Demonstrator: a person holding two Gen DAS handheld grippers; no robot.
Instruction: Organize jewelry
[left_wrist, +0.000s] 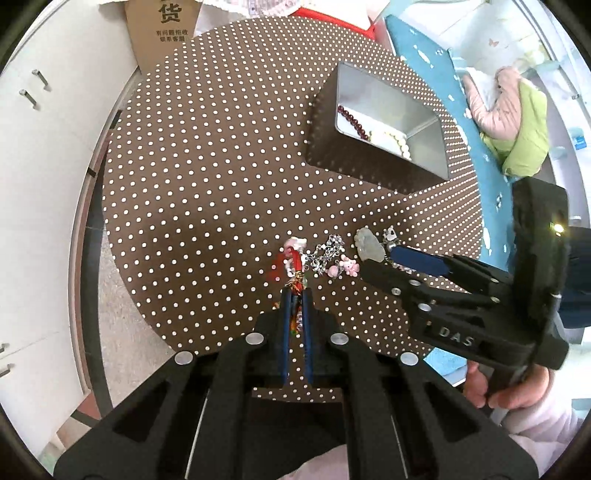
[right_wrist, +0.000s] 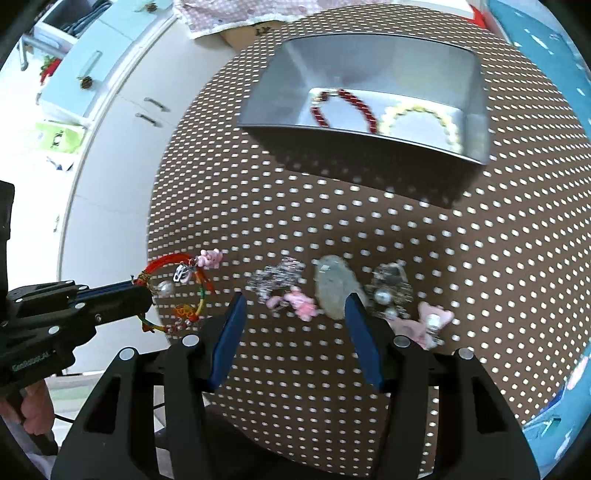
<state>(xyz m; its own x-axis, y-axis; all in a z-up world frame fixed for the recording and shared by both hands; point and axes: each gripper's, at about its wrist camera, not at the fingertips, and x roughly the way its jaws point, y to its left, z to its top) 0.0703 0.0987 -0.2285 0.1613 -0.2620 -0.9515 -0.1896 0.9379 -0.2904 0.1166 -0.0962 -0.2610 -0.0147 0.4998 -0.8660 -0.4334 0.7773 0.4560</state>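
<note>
Between the left gripper's (right_wrist: 149, 291) closed jaws hangs a red cord bracelet (right_wrist: 173, 291) (charms dangling); right gripper (right_wrist: 293, 308) jaws stand apart over a pink bear charm (right_wrist: 304, 304), empty

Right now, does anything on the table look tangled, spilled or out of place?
Nothing spilled or broken. Two bead bracelets lie inside the metal tin; the remaining charms sit loose in a row on the dotted cloth. The left hand-held gripper is shut on the red cord bracelet, lifted clear, charms dangling.
</note>
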